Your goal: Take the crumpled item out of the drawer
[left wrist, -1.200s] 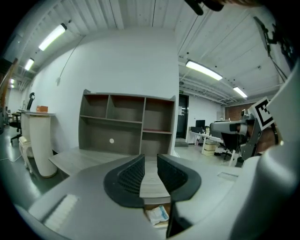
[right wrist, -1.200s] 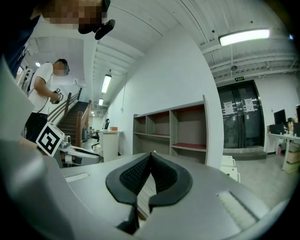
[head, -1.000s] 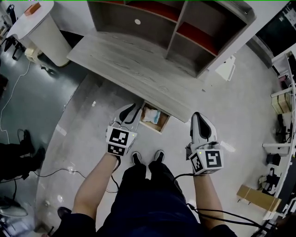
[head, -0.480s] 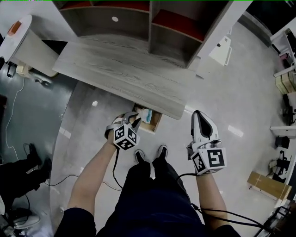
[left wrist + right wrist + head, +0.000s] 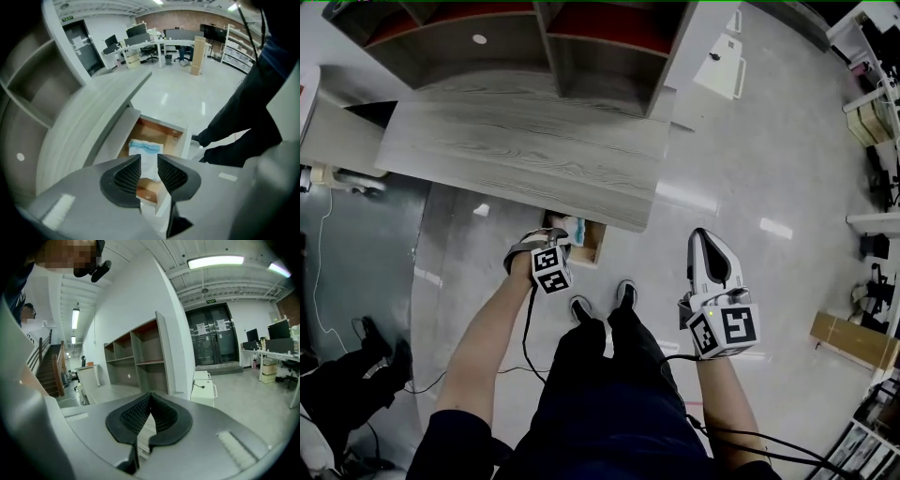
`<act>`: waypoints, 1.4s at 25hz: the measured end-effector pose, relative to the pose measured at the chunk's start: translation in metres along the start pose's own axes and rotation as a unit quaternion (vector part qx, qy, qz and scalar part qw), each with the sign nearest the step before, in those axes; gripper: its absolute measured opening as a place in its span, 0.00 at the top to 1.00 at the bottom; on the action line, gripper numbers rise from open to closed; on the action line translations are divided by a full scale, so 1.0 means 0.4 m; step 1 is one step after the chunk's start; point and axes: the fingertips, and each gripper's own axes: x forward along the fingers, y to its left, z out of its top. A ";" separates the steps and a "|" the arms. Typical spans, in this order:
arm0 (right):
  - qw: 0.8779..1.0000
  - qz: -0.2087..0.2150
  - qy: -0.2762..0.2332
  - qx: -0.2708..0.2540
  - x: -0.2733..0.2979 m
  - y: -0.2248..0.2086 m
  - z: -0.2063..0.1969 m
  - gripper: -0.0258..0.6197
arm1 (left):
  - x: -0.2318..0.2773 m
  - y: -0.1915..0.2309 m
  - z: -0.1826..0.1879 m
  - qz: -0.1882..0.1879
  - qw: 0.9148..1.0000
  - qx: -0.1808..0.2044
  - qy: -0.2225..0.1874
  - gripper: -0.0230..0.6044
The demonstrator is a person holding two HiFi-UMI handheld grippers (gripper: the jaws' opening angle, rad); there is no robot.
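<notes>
Above the open drawer [image 5: 161, 135] under the desk [image 5: 89, 126], the left gripper [image 5: 149, 164] hovers, jaws apart and holding nothing (the reach, I judge). The crumpled item [image 5: 143, 149], white and blue, lies in the drawer. Next: lower, straddle it, close. The right gripper [image 5: 150, 398] hangs aside, jaws together, empty.

Person: dark navy short-sleeved top [image 5: 609, 436], dark trousers [image 5: 595, 361], black shoes [image 5: 580, 307] with pale soles.
Left hand-held gripper [image 5: 557, 236] and right hand-held gripper [image 5: 705, 240]: grey-white shells, black ribbed pads [image 5: 129, 174]. Each bears a black-and-white marker cube [image 5: 724, 330] and trails a black cable [image 5: 525, 328].
</notes>
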 end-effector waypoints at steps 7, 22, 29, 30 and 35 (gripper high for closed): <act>1.000 -0.009 0.026 0.008 0.001 -0.019 -0.053 0.95 | 0.111 -0.030 -0.045 -0.057 0.997 0.025 0.049 0.82; 0.998 0.002 0.057 0.014 0.043 0.014 -0.109 0.95 | 0.186 -0.020 -0.053 -0.086 0.995 -0.006 0.058 0.92; 0.998 0.018 0.054 0.010 0.057 0.048 -0.109 0.95 | 0.129 -0.022 -0.037 -0.077 0.997 -0.013 0.016 0.95; 0.998 0.020 0.053 0.011 0.058 0.052 -0.109 0.95 | 0.117 -0.023 -0.034 -0.074 0.997 -0.015 0.011 0.95; 0.998 0.029 0.053 0.018 0.059 0.067 -0.108 0.95 | 0.053 -0.018 -0.012 -0.051 0.998 -0.034 -0.018 0.95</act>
